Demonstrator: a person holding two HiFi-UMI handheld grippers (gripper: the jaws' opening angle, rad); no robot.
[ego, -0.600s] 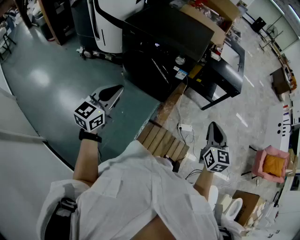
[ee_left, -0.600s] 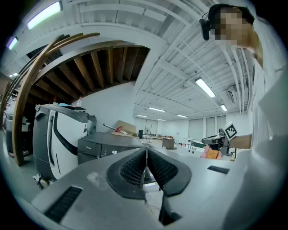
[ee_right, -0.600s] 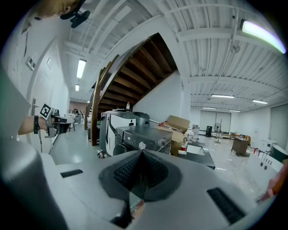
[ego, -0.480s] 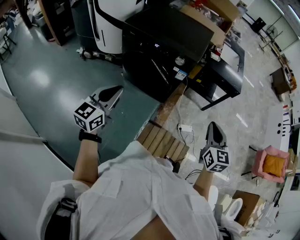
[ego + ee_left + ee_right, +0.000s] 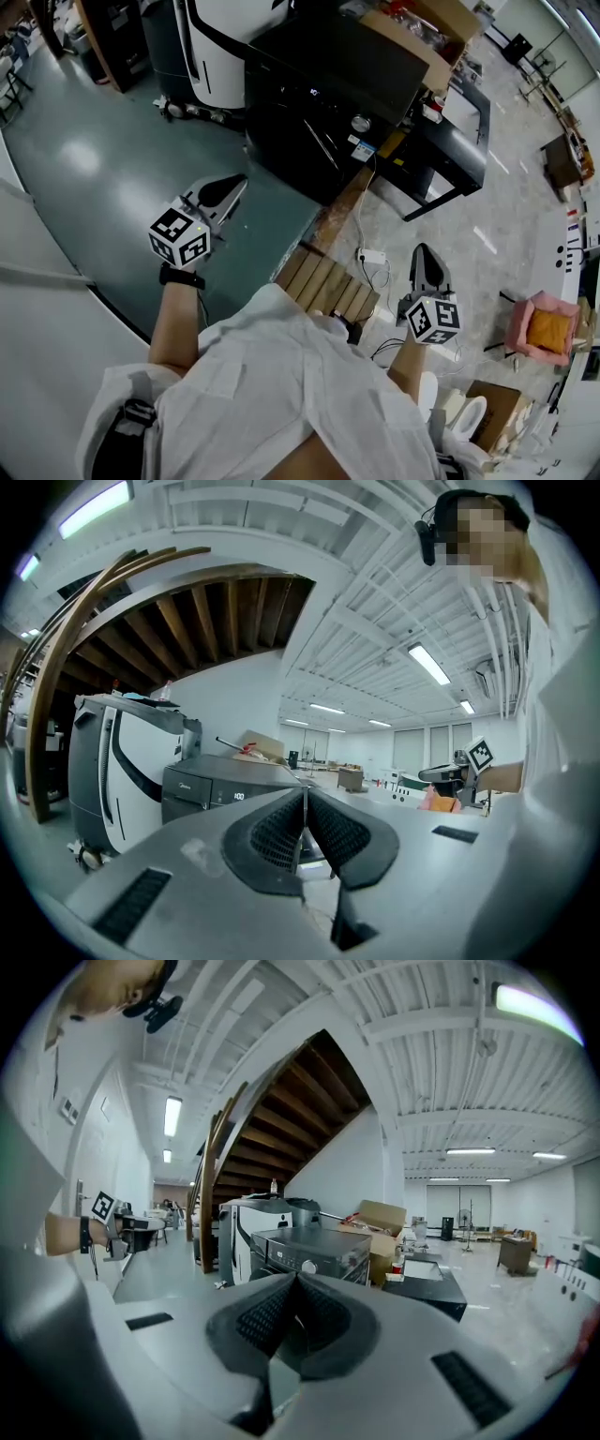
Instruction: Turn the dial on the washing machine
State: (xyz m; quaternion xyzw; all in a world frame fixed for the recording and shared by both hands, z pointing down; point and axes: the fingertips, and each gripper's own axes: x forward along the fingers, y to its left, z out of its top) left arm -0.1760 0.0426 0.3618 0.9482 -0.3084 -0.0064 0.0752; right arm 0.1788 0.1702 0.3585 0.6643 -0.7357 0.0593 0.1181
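Note:
The black washing machine [image 5: 323, 80] stands ahead of me on the floor, its silver dial [image 5: 360, 122] on the front panel's right end. My left gripper [image 5: 238, 179] hovers over the green floor, short of the machine's front left, with its jaws shut on nothing. My right gripper [image 5: 425, 250] hangs lower right over the tiled floor, far from the machine, and is also shut and empty. In the right gripper view the dial [image 5: 306, 1266] shows just above the closed jaws [image 5: 295, 1281]. In the left gripper view the machine [image 5: 214, 789] lies behind the closed jaws [image 5: 305, 797].
A white and black appliance [image 5: 214, 47] stands left of the washer, with cardboard boxes [image 5: 412, 37] behind it. A low black table [image 5: 455, 141] sits to its right. A wooden pallet [image 5: 328, 286], a power strip [image 5: 371, 255] and a pink seat [image 5: 542, 328] lie near me.
Almost nothing differs: my left gripper has sunk very slightly, and the right one has stayed in place. Both remain shut.

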